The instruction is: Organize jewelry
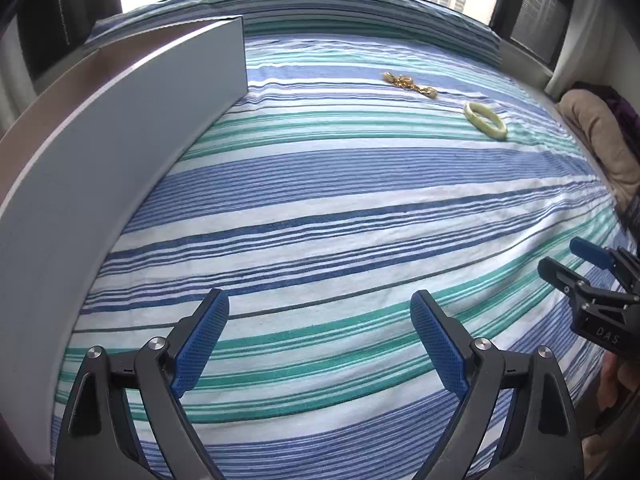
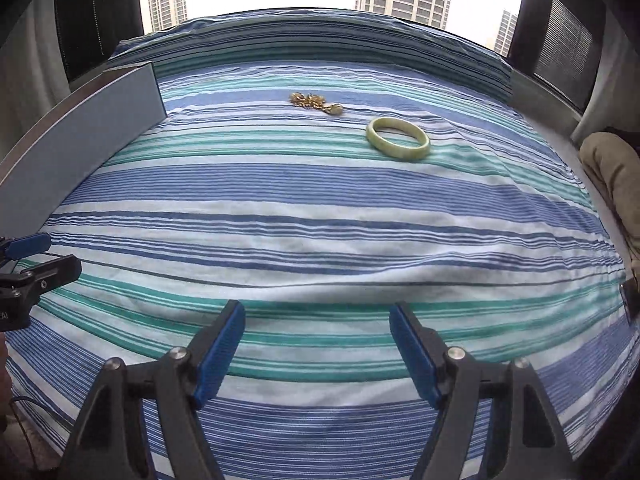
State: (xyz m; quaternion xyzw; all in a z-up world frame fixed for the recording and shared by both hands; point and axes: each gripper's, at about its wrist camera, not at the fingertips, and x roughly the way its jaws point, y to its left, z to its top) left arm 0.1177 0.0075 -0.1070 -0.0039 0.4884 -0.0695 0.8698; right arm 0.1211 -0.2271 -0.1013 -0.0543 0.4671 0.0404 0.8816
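Observation:
A pale green bangle lies flat on the striped bedsheet, far ahead and a little right. Just beyond it to the left rests a gold chain in a small heap. Both also show in the left wrist view, the bangle and the gold chain at the upper right. My left gripper hovers over the near sheet, open, nothing between its blue pads. My right gripper is open too and holds nothing. Each gripper appears at the edge of the other's view, the right gripper and the left gripper.
A long grey box with an upright wall stands along the left side of the bed; the grey box shows in the right view too. A beige cushion lies off the right edge. A window with tower blocks is behind the bed.

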